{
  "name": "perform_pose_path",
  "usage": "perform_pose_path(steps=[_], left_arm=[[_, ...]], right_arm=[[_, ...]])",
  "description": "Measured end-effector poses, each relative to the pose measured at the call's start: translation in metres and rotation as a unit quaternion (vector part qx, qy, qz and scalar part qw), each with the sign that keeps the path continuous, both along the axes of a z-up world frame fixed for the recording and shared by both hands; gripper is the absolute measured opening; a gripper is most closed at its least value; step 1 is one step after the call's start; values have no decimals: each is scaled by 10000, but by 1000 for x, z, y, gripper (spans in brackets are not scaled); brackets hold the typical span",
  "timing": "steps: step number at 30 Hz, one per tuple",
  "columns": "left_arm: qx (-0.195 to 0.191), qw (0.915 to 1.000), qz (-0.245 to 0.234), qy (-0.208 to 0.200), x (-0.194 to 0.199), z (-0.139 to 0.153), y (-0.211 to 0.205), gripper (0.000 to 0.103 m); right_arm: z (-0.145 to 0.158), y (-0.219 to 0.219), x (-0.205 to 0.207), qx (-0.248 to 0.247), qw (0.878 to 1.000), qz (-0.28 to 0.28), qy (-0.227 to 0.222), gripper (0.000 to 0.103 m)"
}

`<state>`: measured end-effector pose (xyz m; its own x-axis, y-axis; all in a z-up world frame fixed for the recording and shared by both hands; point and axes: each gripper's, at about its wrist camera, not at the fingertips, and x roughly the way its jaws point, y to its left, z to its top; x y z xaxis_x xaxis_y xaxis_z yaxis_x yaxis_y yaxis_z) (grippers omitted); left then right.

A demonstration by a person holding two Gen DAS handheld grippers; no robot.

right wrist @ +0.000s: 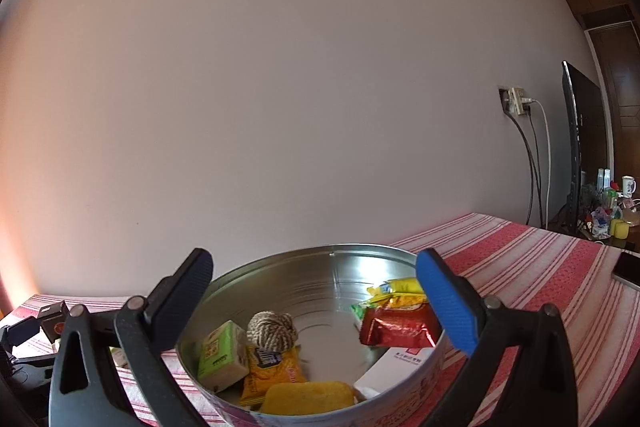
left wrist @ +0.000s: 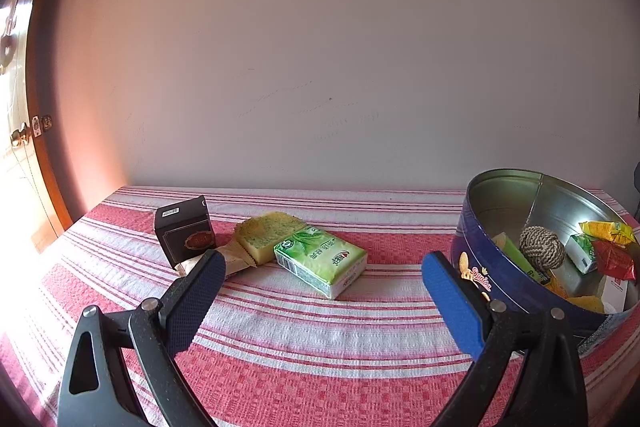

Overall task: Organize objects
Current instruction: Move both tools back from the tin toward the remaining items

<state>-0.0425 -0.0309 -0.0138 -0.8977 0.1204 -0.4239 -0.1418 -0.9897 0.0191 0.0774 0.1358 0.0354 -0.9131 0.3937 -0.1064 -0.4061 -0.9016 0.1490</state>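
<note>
Partly hidden, a beige wrapper (left wrist: pixel 236 259) disappears behind the left gripper's (left wrist: pixel 320 291) dark finger, and the print on the black box (left wrist: pixel 185 231) standing behind it is too small to read. In the right wrist view the tin (right wrist: pixel 280 267) is cut off by the lower edge, and a white carton (right wrist: pixel 396 363) inside it shows only one corner.

On the red-and-white striped cloth (left wrist: pixel 304 355) a yellow sponge (left wrist: pixel 267 235) lies touching a green tissue pack (left wrist: pixel 322 259), with the black box just beside them to the left. The blue round tin (left wrist: pixel 496 279) stands well to the right near the wall. Inside it are a rope ball (right wrist: pixel 273 331), a smaller green pack (right wrist: pixel 222 353), a yellow snack bag (right wrist: pixel 272 371), a yellow sponge-like piece (right wrist: pixel 308 397), a red packet (right wrist: pixel 398 325) and a yellow-green packet (right wrist: pixel 396 287). Farther right, a wall socket (right wrist: pixel 516 101) with hanging cables, a dark screen (right wrist: pixel 576 139) and a cluttered surface sit beyond the cloth's end; a phone (right wrist: pixel 628 269) lies at the cloth's edge.

The left gripper hovers low over the cloth with its jaws wide apart and nothing between them, pointing toward the tissue pack. The right gripper (right wrist: pixel 316 291) hangs just above the tin, jaws spread wide and empty, the tin's contents framed between its fingers.
</note>
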Motion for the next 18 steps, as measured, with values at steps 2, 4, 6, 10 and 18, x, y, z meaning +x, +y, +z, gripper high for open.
perform_pose_path(steps=[2,4,6,10,18], left_arm=[[47,10000,70,-51,-3,0,-11,100],[65,9998,156,-75,-7,1,-22,100],[98,9996,246,-115,-11,1,-34,100],[347,9981,399,-323,-22,-2,-60,100],[492,9932,786,-708,-42,-8,-99,100]], right_arm=[[-1,-10,-5,28,9999,98,-9,103],[-1,-21,-10,40,9998,214,-34,103],[-2,-30,-16,72,9994,321,-87,103],[-5,-49,-28,155,9981,531,-264,103],[-13,-78,-61,109,9912,1089,-742,103]])
